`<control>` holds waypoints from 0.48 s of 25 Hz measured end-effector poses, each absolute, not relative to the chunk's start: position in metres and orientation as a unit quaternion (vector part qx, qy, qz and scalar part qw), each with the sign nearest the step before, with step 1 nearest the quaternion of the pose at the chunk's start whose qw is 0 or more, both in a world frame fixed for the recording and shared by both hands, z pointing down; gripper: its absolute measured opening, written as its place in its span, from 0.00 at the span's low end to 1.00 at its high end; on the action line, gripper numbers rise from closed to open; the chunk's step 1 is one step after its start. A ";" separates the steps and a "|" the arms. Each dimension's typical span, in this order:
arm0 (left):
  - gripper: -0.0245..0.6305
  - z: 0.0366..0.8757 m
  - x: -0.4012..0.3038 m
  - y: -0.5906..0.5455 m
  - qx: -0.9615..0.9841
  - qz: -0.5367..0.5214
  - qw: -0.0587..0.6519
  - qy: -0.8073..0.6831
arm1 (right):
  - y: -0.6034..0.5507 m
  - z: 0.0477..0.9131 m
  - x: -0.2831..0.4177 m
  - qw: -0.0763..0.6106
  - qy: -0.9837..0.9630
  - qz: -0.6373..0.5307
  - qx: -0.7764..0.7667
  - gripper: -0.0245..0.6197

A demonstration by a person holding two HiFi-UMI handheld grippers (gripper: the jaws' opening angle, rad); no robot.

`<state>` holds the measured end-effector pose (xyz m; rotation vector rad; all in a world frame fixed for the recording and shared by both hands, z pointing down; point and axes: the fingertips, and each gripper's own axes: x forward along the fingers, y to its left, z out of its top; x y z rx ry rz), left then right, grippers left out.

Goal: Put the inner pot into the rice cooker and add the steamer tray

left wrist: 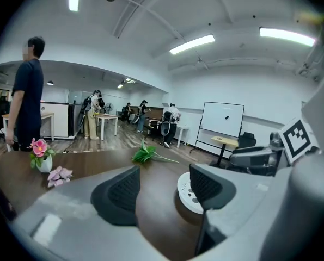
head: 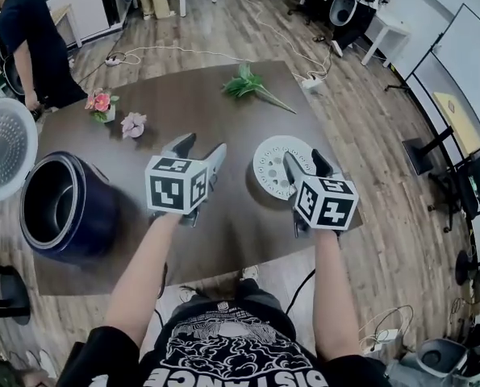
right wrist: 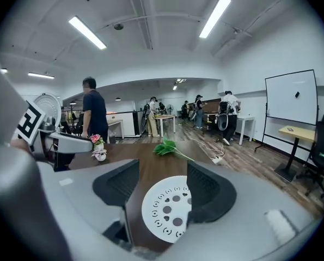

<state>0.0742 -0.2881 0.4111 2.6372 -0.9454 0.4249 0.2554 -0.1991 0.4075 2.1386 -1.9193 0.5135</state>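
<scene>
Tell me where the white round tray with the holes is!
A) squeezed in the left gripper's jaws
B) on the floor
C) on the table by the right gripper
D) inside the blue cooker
C: the tray lies flat on the table, right by the right gripper, whose jaws stand apart and clamp nothing.

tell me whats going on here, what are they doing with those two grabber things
A person stands at a brown table with a two-jaw gripper in each hand. The left gripper and the right gripper are both open and empty. The right gripper hangs just over the white perforated steamer tray, which lies flat on the table, not gripped. The dark blue rice cooker sits at the table's left edge with its lid swung open. The tray is not in it yet.
</scene>
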 end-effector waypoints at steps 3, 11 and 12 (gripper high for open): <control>0.48 0.423 0.099 -0.284 0.921 0.158 0.162 -0.318 | -0.191 0.417 0.280 0.111 -0.643 0.183 0.735 0.47; 0.48 0.457 0.159 -0.277 0.917 0.190 0.180 -0.302 | -0.184 0.452 0.338 0.114 -0.632 0.214 0.736 0.47; 0.48 0.462 0.164 -0.276 0.915 0.194 0.183 -0.302 | -0.184 0.457 0.344 0.115 -0.633 0.218 0.734 0.47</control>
